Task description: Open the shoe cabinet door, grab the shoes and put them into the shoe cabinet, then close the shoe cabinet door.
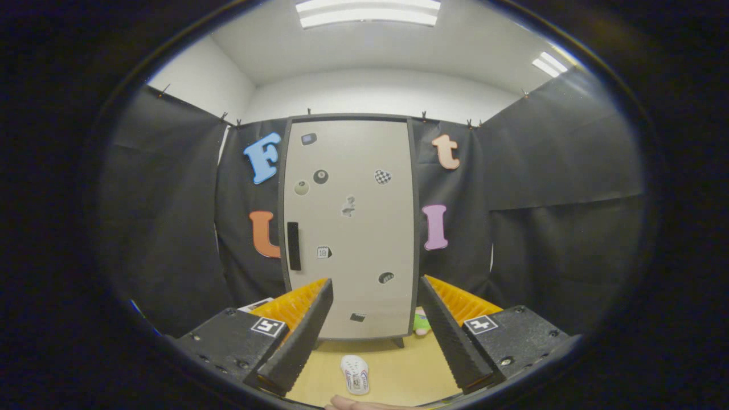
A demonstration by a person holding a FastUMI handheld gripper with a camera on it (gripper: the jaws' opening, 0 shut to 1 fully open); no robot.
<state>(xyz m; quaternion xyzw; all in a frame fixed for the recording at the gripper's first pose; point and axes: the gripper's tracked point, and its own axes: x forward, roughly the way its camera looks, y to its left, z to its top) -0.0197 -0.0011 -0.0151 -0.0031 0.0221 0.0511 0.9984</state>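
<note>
The gripper (pixel 376 330) has its jaws spread wide, holding nothing; the floor and the foot of the cabinet show in the gap between them. The fingers hide the lower corners of the shoe cabinet (pixel 350 228), and only one short leg can be made out under its right side. A small green thing (pixel 421 323) peeks out just inside the right finger, by the cabinet's bottom right corner; most of it is covered and its nature is unclear. Close in between the jaws a bit of a person's hand (pixel 356 405) is cut off at the rim of the view.

The cabinet stands upright well beyond the jaws, against the dark cloth wall. Its pale grey door is shut, with a dark frame, a black vertical handle (pixel 294 246) on the left side, and several small stickers too small to read. A white shoe (pixel 355 374) with small coloured marks lies on the light wooden floor (pixel 398 364) between the jaws, ahead of the cabinet, pointing toward it.
</note>
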